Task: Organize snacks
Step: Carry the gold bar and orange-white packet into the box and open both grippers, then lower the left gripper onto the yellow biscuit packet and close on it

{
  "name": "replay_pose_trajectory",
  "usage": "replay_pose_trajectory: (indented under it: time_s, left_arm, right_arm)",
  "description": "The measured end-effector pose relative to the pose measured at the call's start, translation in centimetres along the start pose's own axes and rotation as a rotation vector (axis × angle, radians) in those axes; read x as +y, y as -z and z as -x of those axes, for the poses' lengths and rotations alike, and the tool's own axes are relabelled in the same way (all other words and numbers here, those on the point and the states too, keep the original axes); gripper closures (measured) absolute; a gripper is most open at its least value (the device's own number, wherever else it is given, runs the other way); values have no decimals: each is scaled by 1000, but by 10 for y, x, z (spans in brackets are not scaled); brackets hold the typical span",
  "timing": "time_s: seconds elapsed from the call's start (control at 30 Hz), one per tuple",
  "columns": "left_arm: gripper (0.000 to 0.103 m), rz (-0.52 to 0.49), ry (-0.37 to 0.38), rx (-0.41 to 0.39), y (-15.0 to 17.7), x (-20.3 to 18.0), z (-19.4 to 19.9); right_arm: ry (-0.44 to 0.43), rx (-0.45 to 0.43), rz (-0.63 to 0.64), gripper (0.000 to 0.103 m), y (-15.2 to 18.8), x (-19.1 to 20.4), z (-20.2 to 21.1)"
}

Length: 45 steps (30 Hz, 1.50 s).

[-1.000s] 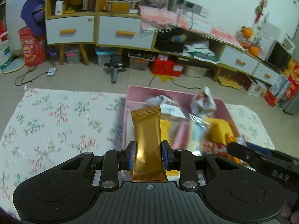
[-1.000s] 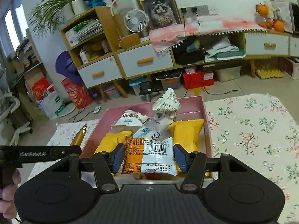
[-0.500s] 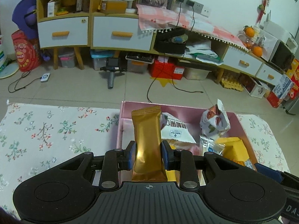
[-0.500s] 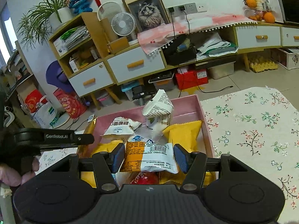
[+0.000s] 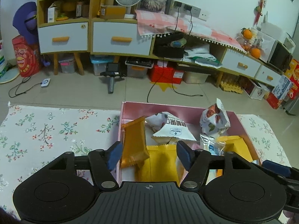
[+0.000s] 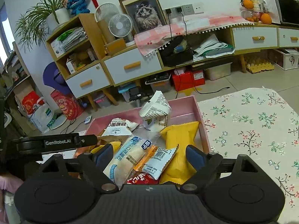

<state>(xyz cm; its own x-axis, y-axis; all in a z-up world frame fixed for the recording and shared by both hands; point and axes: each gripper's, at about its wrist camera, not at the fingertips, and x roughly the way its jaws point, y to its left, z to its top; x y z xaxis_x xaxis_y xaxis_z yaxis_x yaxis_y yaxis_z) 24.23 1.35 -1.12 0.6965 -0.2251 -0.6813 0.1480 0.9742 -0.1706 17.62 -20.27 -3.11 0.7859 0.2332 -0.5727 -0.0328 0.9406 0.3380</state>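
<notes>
A pink box (image 5: 168, 106) of snack packets sits on the flowered cloth. My left gripper (image 5: 149, 155) hangs over its near left corner, jaws opening. A gold packet (image 5: 133, 141) leans loose between them, close to the left pad, standing against the box's left wall. My right gripper (image 6: 149, 155) is over the same pink box (image 6: 202, 123) from the other side, its jaws opening too. An orange-and-white barcode packet (image 6: 157, 160) lies free between its pads on a bread pack (image 6: 127, 155) and a yellow packet (image 6: 179, 140).
The flowered tablecloth (image 5: 46, 130) spreads left of the box, and the same tablecloth (image 6: 252, 130) spreads to its right. White snack bags (image 5: 173, 128) stand at the back of the box. Beyond the table's far edge are floor, cabinets and storage bins.
Both grippers have gone from shut to open. The gold packet slipped out of the left jaws and tilted into the box. The barcode packet dropped from the right jaws onto the pile.
</notes>
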Motion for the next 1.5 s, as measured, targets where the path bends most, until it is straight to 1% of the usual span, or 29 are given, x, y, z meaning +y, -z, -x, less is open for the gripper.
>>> replay_pose_trajectory:
  time_s: [0.23, 0.37, 0.5, 0.7, 0.83, 0.97, 1.0, 1.03, 1.07, 1.23, 1.33, 1.5]
  left_arm:
    - [31, -7, -3, 10, 12, -4, 21]
    - [28, -13, -1, 17, 22, -6, 35]
    - [24, -26, -1, 23, 31, -7, 49]
    - [19, -33, -8, 33, 46, -8, 70]
    - [15, -30, -14, 42, 58, -7, 83]
    - [13, -35, -19, 57, 74, -5, 94]
    - [11, -39, -20, 54, 78, -4, 96]
    - [8, -46, -21, 49, 82, -4, 99]
    - [7, -55, -26, 40, 88, -3, 102]
    - [7, -135, -55, 46, 105, -3, 110]
    - [7, -169, -47, 35, 113, -3, 115]
    - [6, -196, -36, 56, 126, -1, 112]
  right_arm:
    - [24, 12, 41, 39, 3, 3, 9]
    - [45, 28, 68, 39, 6, 5, 16]
    - [64, 24, 86, 38, 6, 8, 27]
    - [64, 32, 107, 34, 9, 14, 41]
    - [60, 42, 142, 32, 13, 21, 49]
    - [58, 63, 180, 30, 19, 25, 56]
    - [59, 67, 197, 30, 21, 27, 58]
    - [62, 70, 210, 29, 22, 29, 60]
    - [66, 74, 219, 29, 24, 30, 62]
    - [73, 102, 268, 28, 37, 34, 69]
    - [80, 111, 315, 26, 46, 34, 74]
    - [94, 133, 360, 26, 59, 30, 77]
